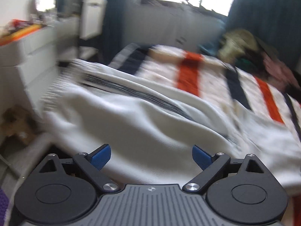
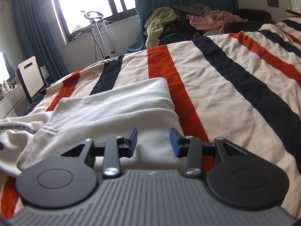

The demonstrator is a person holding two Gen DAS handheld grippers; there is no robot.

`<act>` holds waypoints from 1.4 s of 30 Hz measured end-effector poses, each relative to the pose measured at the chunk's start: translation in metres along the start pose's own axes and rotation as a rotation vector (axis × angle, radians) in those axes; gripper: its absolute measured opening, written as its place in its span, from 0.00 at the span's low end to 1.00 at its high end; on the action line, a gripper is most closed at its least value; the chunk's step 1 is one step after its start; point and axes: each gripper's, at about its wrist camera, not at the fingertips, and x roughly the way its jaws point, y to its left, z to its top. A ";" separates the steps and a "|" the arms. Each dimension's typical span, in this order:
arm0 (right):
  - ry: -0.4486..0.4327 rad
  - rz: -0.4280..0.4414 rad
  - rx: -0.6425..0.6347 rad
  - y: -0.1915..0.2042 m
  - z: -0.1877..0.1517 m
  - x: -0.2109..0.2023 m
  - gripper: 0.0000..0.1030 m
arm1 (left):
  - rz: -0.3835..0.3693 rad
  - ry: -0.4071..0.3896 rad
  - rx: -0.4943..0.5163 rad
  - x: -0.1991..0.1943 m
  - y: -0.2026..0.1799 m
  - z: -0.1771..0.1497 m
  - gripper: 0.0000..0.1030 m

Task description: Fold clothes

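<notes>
A white garment [image 2: 112, 105] with a thin dark printed band lies on the striped blanket [image 2: 225, 86] of a bed. In the left wrist view it [image 1: 122, 124] is rumpled and blurred by motion. My left gripper [image 1: 151, 155] is open and empty, hovering over the garment's near part. My right gripper [image 2: 153, 141] is open, its blue pads [image 2: 174, 143] set either side of the garment's near right edge, holding nothing.
A pile of unfolded clothes [image 2: 188, 22] sits at the far end of the bed, also in the left wrist view [image 1: 250, 52]. White drawers [image 1: 24, 66] stand left of the bed. A white chair [image 2: 31, 75] and a garment steamer [image 2: 99, 35] stand by the window.
</notes>
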 end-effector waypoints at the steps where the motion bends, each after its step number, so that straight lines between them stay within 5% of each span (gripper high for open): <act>1: 0.002 0.000 0.002 0.000 0.000 0.000 0.41 | 0.058 -0.052 -0.035 -0.006 0.011 -0.001 0.92; 4: 0.008 0.002 0.009 0.001 0.000 -0.001 0.41 | 0.173 -0.139 -0.182 -0.017 0.042 -0.001 0.95; 14: 0.020 0.005 0.001 0.006 0.000 -0.001 0.41 | -0.097 0.124 -0.755 0.030 0.127 -0.022 0.93; 17: 0.026 0.015 -0.008 0.007 -0.001 0.000 0.40 | -0.138 0.084 -0.852 0.044 0.142 -0.023 0.92; 19: 0.024 0.025 -0.024 0.010 -0.001 0.000 0.40 | -0.147 0.035 -0.843 0.050 0.143 -0.018 0.79; 21: 0.019 0.032 -0.042 0.014 -0.002 0.000 0.40 | -0.145 -0.002 -0.809 0.057 0.139 -0.013 0.46; 27: 0.049 0.087 -0.125 0.027 -0.010 0.011 0.40 | -0.080 -0.091 -0.613 0.053 0.115 0.002 0.16; 31: 0.099 0.091 -0.129 0.021 -0.019 0.026 0.39 | -0.045 -0.150 -0.492 0.038 0.093 0.020 0.12; 36: 0.089 0.107 -0.075 0.015 -0.016 0.021 0.39 | -0.050 -0.318 -0.303 0.000 0.025 0.043 0.11; 42: 0.098 0.180 0.225 -0.026 -0.001 0.016 0.39 | -0.136 -0.455 -0.131 -0.044 -0.074 0.069 0.11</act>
